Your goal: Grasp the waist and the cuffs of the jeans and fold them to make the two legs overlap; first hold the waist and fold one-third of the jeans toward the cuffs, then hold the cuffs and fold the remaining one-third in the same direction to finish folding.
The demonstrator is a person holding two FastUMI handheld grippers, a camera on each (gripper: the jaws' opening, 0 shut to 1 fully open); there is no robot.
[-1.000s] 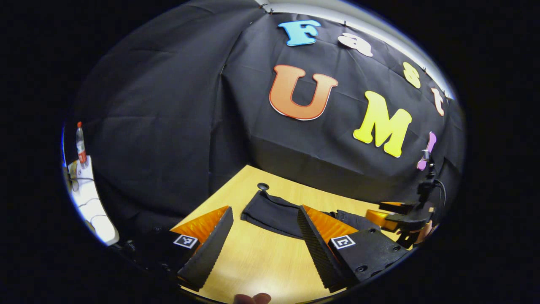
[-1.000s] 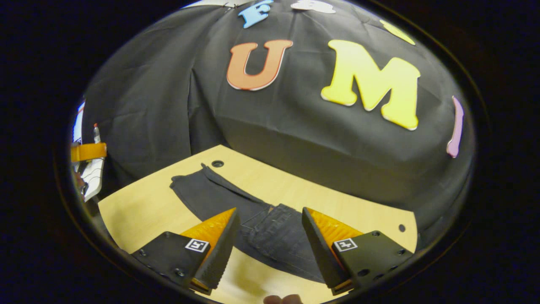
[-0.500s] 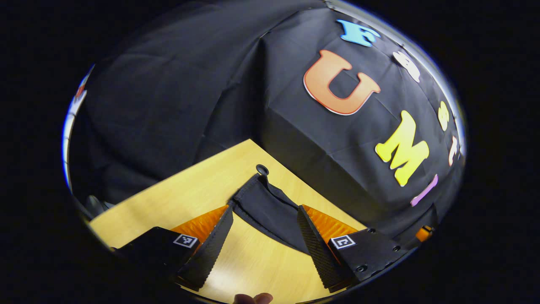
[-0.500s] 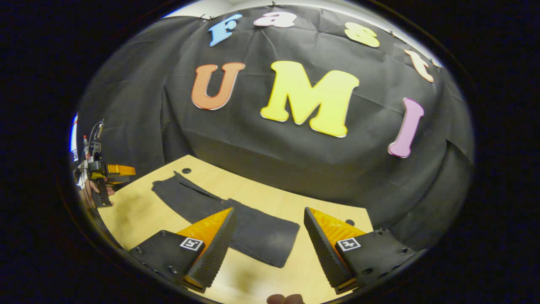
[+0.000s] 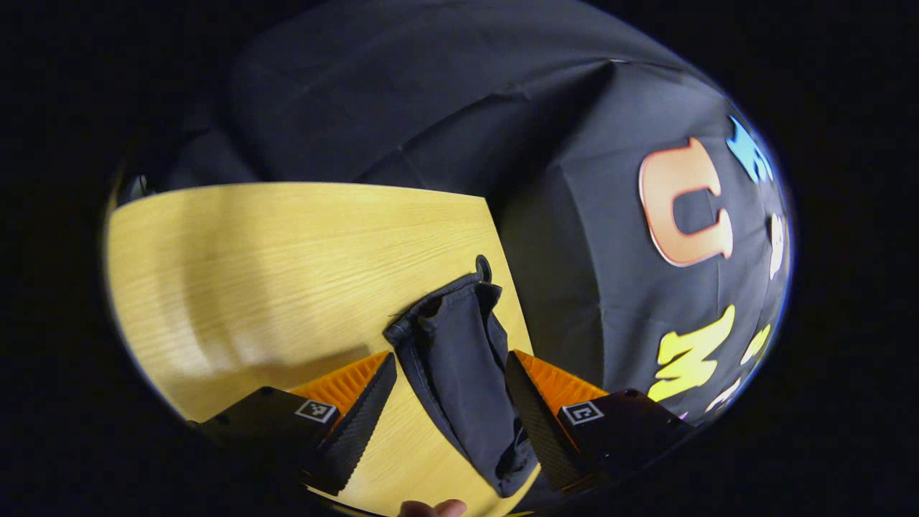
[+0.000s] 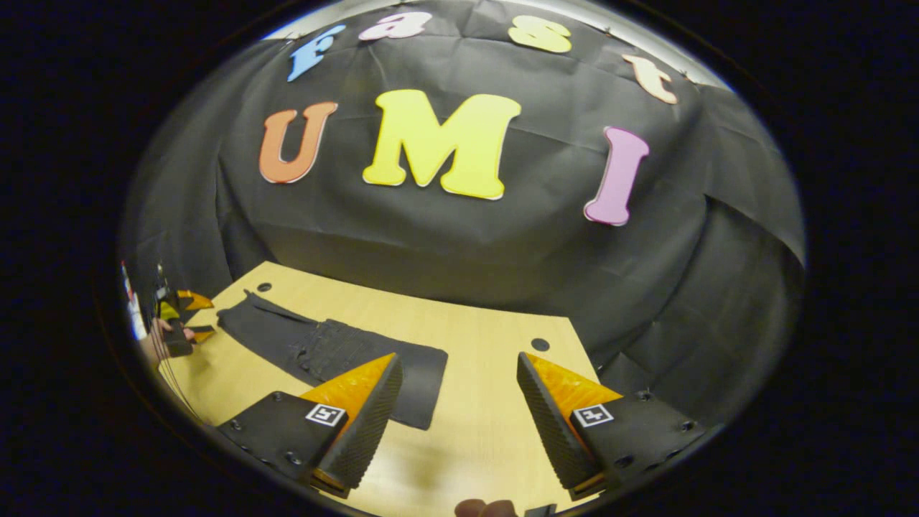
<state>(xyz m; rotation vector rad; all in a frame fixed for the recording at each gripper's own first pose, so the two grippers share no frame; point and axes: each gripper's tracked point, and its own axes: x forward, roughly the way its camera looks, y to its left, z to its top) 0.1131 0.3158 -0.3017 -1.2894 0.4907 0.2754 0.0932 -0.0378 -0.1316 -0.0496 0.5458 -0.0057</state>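
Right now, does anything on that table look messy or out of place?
Only slightly. The cuff end of the jeans is rumpled, with the hems bunched and gaping instead of lying flat, close to the table edge. Nothing looks spilled or damaged.

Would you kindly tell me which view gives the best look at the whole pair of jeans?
The right gripper view: the jeans lie flat on the table with almost their whole length visible. The left gripper view shows one end, close up, between the open fingers of the left hand-held gripper.
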